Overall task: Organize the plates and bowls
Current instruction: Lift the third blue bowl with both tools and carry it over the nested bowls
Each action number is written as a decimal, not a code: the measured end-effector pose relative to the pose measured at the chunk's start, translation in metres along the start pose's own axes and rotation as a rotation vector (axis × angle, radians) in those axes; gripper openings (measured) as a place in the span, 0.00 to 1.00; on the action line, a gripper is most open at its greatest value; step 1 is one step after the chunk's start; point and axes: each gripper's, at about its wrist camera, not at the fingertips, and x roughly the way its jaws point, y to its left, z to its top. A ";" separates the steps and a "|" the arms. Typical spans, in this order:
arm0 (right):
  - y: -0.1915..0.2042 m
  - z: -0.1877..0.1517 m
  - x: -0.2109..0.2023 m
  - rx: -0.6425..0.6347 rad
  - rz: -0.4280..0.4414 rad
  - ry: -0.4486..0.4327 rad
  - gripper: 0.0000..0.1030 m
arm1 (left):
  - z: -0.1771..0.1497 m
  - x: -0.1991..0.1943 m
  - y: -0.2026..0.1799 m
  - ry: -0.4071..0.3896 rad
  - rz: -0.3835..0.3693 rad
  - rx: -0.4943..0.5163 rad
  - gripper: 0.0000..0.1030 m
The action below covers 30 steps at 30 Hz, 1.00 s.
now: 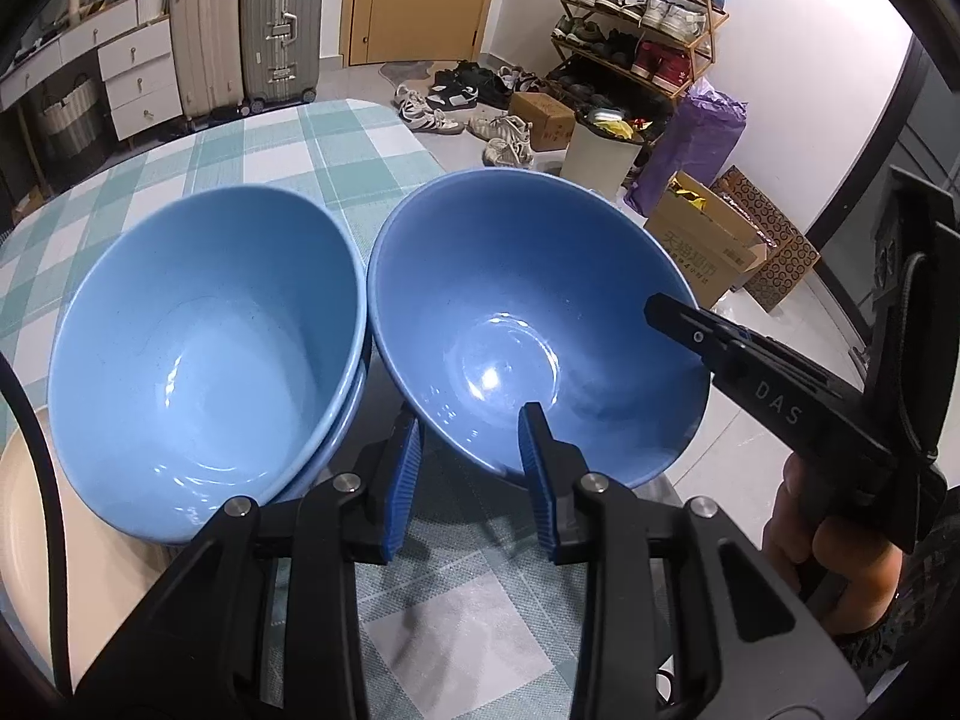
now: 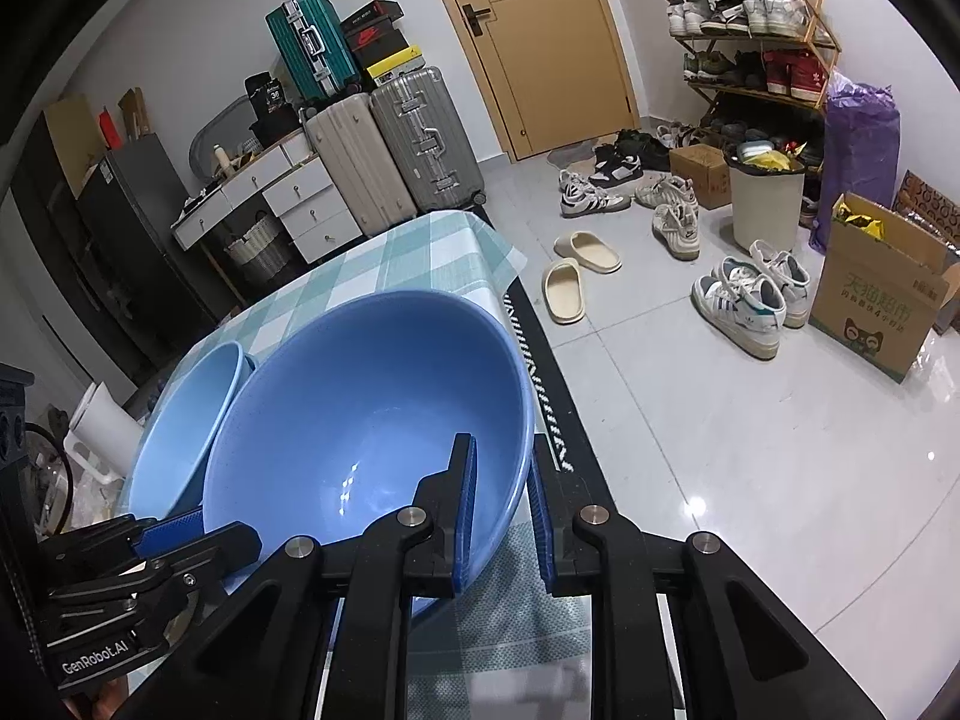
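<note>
- We take the checked tablecloth [image 1: 336, 144] as our landmark: the darker blue bowl [image 1: 534, 324] sits over its right-hand edge, tilted, its mouth facing up and back toward us.
- Just left of it on the same cloth is a stack of two lighter blue bowls [image 1: 204, 354], also tilted; the two rims look to be touching or nearly so, and we cannot tell which.
- Our right gripper [image 2: 504, 510] straddles the darker bowl's near-right rim, one blue pad inside and one outside, the jaws nearly closed on the wall; we judge it pinched.
- Our left gripper [image 1: 471, 480] straddles the near rim too, but its jaws stand partly apart with clear gaps, so it holds nothing.
- A round bowl has no long axis. What matters is that its opening leans toward the grippers and its foot points down and away, toward the cloth's edge.
- Risk: a glazed wall pinched at one point may pivot or slip, and the floor tiles [image 2: 720, 450] lie right beyond the cloth's edge.
- Risk: swinging it left could knock the stack; a beige plate [image 1: 24, 516] sits at the cloth's near-left, beside the stack.
</note>
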 end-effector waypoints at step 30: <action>0.090 0.010 -0.085 -0.166 -0.047 -0.189 0.18 | 0.004 -0.111 0.045 -0.163 -0.079 -0.003 0.29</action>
